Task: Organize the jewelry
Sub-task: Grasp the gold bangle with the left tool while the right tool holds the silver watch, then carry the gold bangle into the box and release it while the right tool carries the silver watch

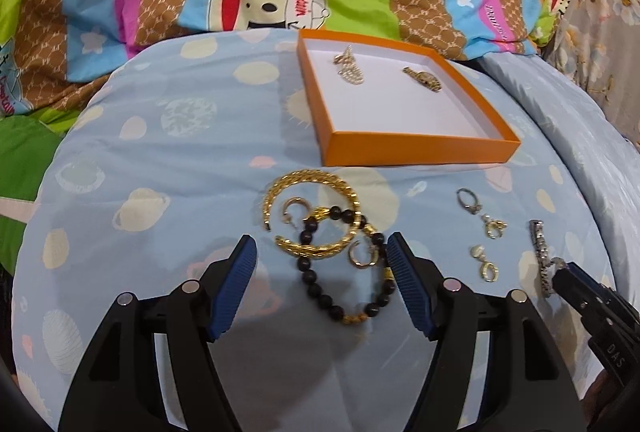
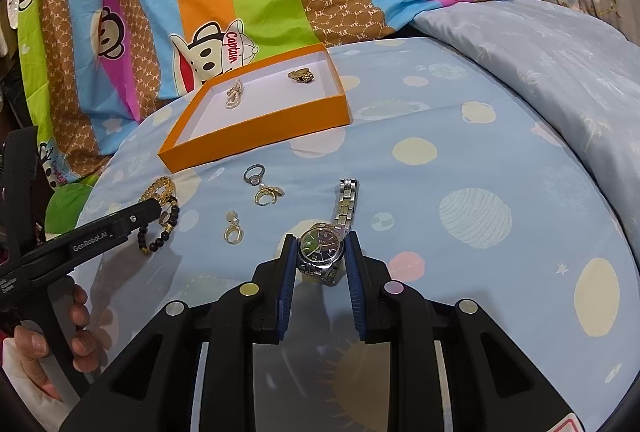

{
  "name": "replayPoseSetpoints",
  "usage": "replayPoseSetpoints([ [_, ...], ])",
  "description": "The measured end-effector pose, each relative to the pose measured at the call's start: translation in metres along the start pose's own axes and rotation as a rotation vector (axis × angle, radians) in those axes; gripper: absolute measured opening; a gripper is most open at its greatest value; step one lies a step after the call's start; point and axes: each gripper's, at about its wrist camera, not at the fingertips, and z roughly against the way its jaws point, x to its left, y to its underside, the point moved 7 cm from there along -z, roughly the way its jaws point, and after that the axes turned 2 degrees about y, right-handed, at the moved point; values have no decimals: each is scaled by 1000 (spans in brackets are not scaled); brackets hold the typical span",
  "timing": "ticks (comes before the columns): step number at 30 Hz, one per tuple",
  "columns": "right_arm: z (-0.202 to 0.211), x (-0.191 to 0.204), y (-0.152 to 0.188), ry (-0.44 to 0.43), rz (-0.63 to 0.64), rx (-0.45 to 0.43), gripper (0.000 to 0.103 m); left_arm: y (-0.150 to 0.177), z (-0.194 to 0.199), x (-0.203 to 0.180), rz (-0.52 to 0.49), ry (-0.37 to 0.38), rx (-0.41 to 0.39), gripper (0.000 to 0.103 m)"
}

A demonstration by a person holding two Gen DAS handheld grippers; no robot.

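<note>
The left claw (image 2: 160,210) covers part of the beaded bracelet (image 2: 160,232).

Blue bed cover (image 2: 460,160) w/ orange tray (image 2: 256,128), watch (image 2: 322,246), rings, bracelets.

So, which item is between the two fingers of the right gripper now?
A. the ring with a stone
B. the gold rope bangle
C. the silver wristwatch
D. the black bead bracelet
C: in the right wrist view the right gripper has the silver wristwatch between its blue pads, the watch case filling the gap, while the black bead bracelet lies between the fingers of the open left gripper.
</note>
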Motion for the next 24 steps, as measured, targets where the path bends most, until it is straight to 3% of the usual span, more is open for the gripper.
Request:
replayPoseSetpoints([
  [9,-3,2,-1,8,6,4,23,-12,-16,2,17,-3,2,65],
  [12,-4,3,-1,9,8,7,23,-14,-18,0,0,-6,-7,54],
  [14,-4,3,-1,10,7,7,23,-15,-18,0,2,4,-8,54],
  [24,-4,5,-8,7,8,-6,23,-20,5,-3,6,48,-46,54],
])
